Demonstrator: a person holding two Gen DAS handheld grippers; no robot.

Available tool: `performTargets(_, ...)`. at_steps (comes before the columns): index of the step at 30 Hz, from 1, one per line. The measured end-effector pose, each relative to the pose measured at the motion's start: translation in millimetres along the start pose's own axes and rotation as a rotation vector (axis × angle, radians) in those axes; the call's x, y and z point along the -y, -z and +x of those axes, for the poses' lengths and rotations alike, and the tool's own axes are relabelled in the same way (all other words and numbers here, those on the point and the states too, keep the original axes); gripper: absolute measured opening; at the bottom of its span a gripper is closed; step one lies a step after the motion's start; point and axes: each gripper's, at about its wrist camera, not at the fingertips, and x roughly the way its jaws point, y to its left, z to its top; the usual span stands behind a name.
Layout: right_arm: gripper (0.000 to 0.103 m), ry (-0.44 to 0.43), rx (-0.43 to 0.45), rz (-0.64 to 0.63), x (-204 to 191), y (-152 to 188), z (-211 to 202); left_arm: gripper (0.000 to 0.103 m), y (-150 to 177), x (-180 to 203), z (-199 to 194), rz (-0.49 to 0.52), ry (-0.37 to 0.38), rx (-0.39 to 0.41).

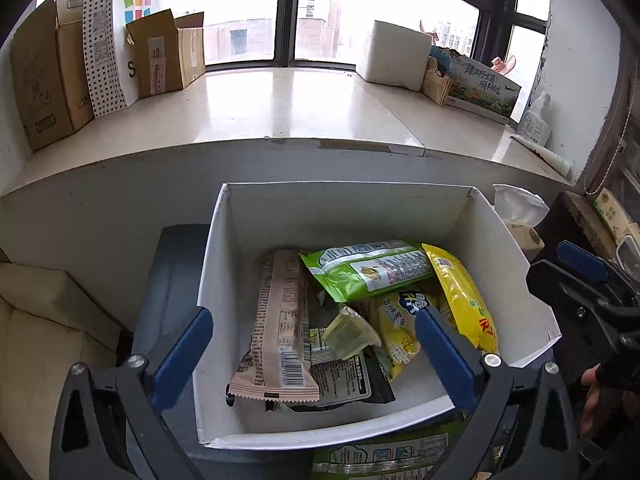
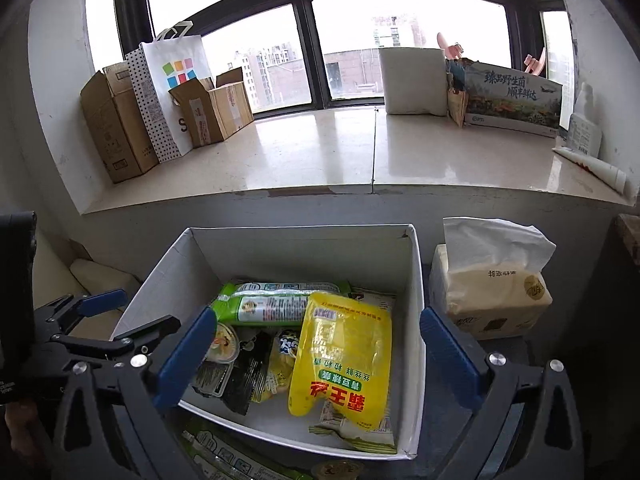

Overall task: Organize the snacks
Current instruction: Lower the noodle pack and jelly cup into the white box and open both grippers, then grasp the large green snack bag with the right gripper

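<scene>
A: Nearest the lens, left wrist view: the left hand-held gripper [image 1: 314, 350], blue pads spread wide, nothing between them. One pad hangs outside the white box [image 1: 216, 280], the other over its contents.

B: And the right hand-held gripper [image 2: 314, 354]?

A: Likewise spread wide and holding nothing. Its left pad sits over the box's near left corner, its right pad outside the right wall.

B: Contents of the box?

A: A pink wrapped bar [image 1: 276, 320] lying lengthwise on the left. A green packet [image 1: 364, 270] across the back. A large yellow bag [image 2: 342, 356] on the right, overlapping the green packet's near edge. A smaller yellow packet [image 1: 396, 328] and a clear jelly cup [image 1: 348, 334] in the middle, above a dark packet [image 1: 344, 384].

B: Anything outside the box?

A: Another green packet [image 1: 384, 456] lies just in front of the near wall, partly cut off by the frame edge. A tissue pack [image 2: 490, 292] stands just beside the right wall. All rest on a dark grey surface [image 1: 168, 280].

B: Background?

A: A pale windowsill [image 2: 320, 152] carrying cardboard boxes [image 2: 116, 124] and a paper bag [image 2: 176, 88] on the left, a white block [image 2: 412, 80] and a printed carton [image 2: 512, 100] on the right.
</scene>
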Motion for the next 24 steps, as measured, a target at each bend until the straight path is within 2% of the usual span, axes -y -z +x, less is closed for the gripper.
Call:
performTargets(2,0.103,0.007,-0.011,0.0,-1,0,-2,0.103,2,-1,-3,0.004,-0.005,0.006)
performTargets(6,0.103,0.039,0.03,-0.019,-5,1,-17,0.103,6,-1,-11,0.006,-0.003,0.011)
performTargets(12,0.103,-0.023,0.084,-0.02,-13,14,-59,0.103,26,5,-50,0.023,0.027,0.052)
performTargets(17,0.103,-0.095,0.132,-0.033,-18,51,-106,0.103,64,16,-98,0.057,0.077,0.081)
performTargets(19,0.103,-0.126,0.127,-0.031,-19,70,-120,0.103,85,21,-116,0.069,0.063,0.098)
performTargets(24,0.103,-0.148,0.11,-0.057,-26,123,-148,0.103,137,29,-149,0.055,0.138,0.088)
